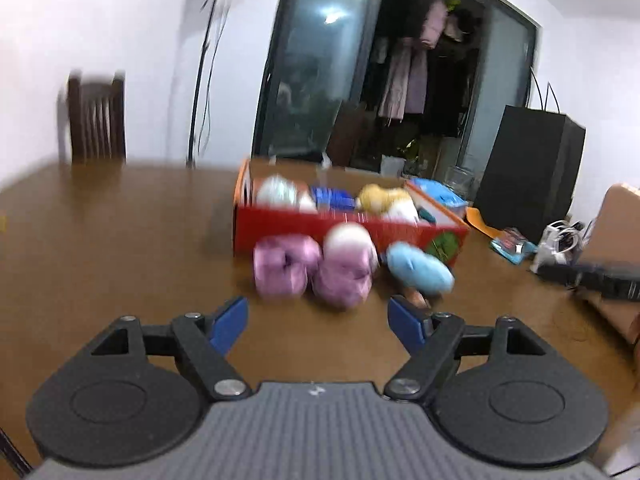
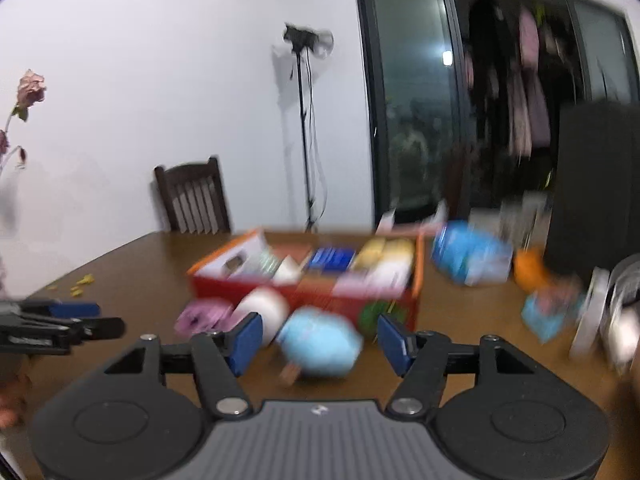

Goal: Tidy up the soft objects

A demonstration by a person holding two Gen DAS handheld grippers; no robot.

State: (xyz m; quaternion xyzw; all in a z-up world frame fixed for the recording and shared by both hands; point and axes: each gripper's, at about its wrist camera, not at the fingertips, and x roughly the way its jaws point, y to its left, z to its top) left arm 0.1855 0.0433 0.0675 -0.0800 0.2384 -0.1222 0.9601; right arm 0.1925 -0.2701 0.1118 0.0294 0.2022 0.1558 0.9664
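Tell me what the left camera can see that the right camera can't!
Only the left camera shows two purple yarn balls side by side and a cable bundle at the right. Only the right camera shows dried flowers, yellow bits on the table, and the left gripper from the side. Both show the red box, the blue plush in front of it, the chair and the lamp stand. The pictures are blurry.
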